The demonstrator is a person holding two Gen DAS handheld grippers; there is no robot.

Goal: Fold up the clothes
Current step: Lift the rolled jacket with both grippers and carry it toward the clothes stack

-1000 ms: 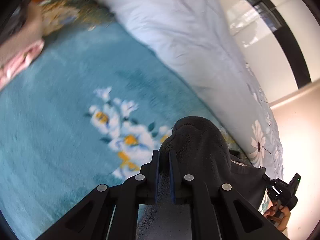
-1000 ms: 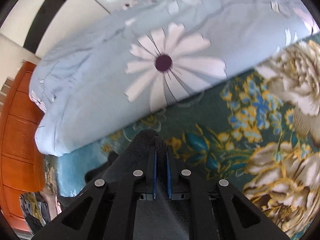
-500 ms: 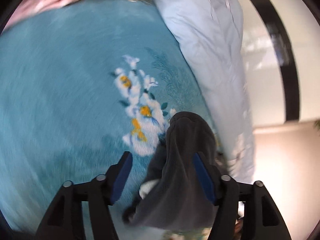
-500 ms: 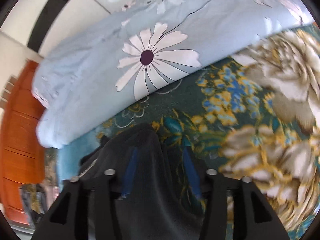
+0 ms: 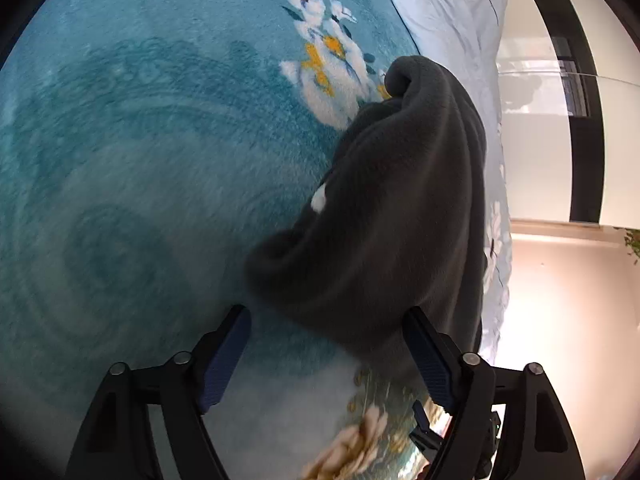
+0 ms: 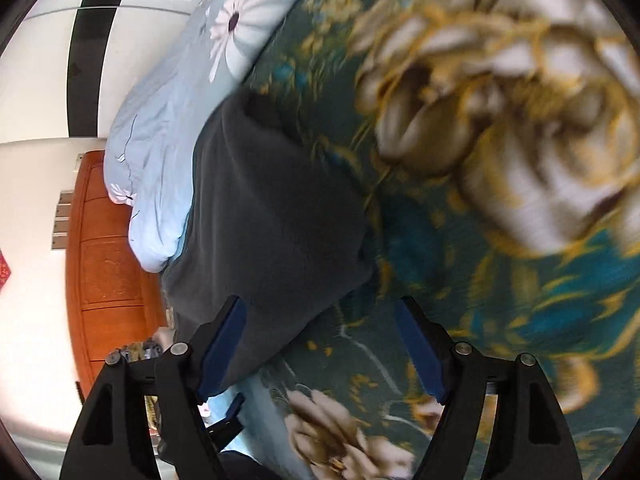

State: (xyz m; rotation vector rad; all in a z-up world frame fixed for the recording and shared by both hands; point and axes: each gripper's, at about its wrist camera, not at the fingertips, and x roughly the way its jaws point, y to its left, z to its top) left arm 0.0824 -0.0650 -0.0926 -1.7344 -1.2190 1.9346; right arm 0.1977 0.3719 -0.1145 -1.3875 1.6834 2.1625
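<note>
**Grey fleece lies loose on the bedspread, both grippers spread wide**

While the dark grey fleece garment (image 5: 400, 216) lies bunched on the teal floral bedspread (image 5: 140, 160), neither tool has hold of it. Along the garment's far edge runs a pale blue daisy-print duvet (image 5: 452, 12), rolled up and touching the fleece in the right wrist view. Beyond the duvet stand a white wall and a dark vertical window frame (image 5: 584, 128). An orange wooden headboard (image 6: 104, 264) rises past the duvet's end in the right wrist view. On the other side of the garment the bedspread turns dark green with large cream and gold blooms (image 6: 500, 120), blurred there.

At the garment's near edge, the left gripper (image 5: 328, 356) has its blue-padded fingers (image 5: 226, 356) set far apart, the fleece reaching down between them without being clamped. Likewise the right gripper (image 6: 324, 352) stands wide, its left pad (image 6: 222, 348) against or just over the fleece hem; contact cannot be told.
</note>
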